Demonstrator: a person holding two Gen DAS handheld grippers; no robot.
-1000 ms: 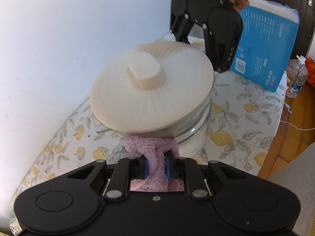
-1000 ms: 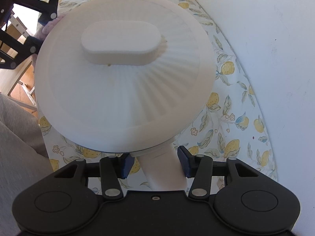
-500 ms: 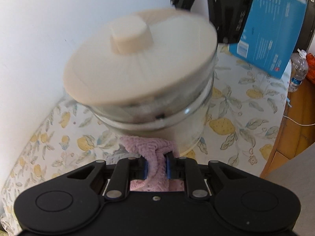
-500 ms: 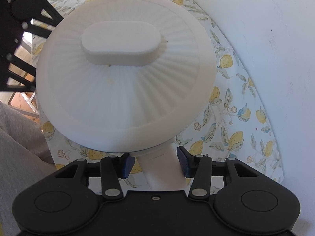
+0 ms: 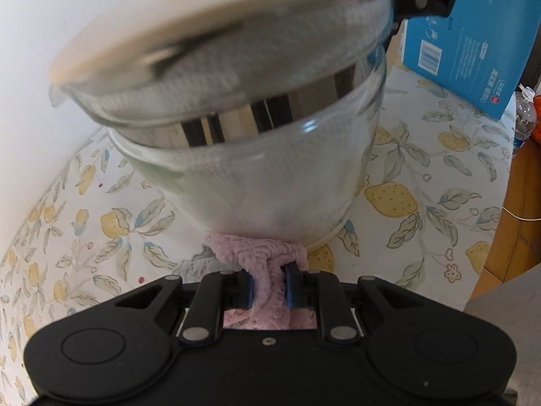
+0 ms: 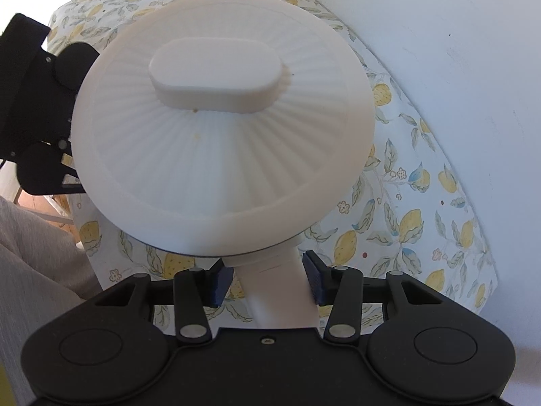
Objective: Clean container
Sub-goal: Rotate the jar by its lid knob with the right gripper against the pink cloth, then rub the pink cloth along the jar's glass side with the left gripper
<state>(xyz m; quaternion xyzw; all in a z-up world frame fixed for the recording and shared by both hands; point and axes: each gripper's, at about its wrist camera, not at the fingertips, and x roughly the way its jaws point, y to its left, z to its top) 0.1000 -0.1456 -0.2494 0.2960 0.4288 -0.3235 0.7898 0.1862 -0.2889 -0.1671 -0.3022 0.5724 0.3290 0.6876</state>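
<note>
Left gripper (image 5: pixel 267 287), jaws pinching pink cloth (image 5: pixel 260 253) against the glass jar (image 5: pixel 257 155), low on its wall. Right gripper (image 6: pixel 267 279), jaws closed around jar's white handle (image 6: pixel 280 291). Best: press cloth firmly, wipe round, keep jar steady above worktop (image 5: pixel 422 182).

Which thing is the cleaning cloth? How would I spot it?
Find the lemon-print tablecloth and the big glass container with its cream lid. At the container's base, pinched in the left gripper, is the cloth: the only pink, fuzzy thing there.
</note>
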